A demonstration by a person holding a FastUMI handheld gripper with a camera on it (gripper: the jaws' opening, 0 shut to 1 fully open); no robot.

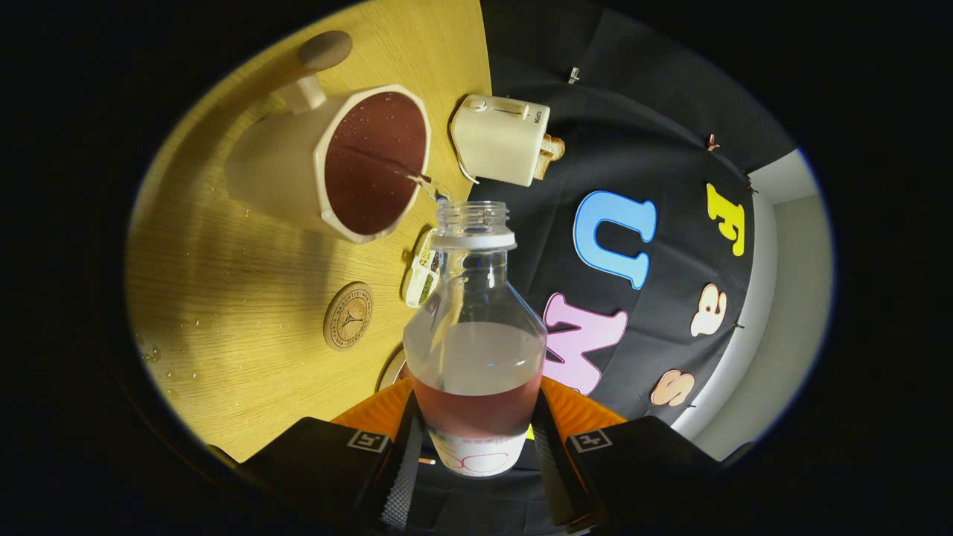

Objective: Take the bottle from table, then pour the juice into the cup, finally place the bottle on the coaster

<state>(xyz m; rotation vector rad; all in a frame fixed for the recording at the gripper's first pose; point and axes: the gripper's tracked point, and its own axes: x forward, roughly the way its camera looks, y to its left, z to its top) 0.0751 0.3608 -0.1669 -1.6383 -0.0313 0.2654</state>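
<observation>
My gripper (475, 439) is shut on a clear plastic bottle (474, 335), both fingers pressing its lower body. The uncapped bottle is tipped toward a white cup (298, 160) with a handle, beyond the fingers on the wooden table (223, 298). A thin stream of juice (421, 180) runs from the bottle's mouth into the cup, which holds dark reddish juice (376, 160). Reddish juice remains in the bottle's lower part. A round wooden coaster (348, 316) lies on the table between the cup and my fingers, beside the bottle.
A cream toaster (500, 139) with bread in it stands past the cup near the table's edge. A small white box (421, 277) with mixed contents lies beside the bottle's neck. A round dark object (325, 49) lies beyond the cup. Droplets dot the table.
</observation>
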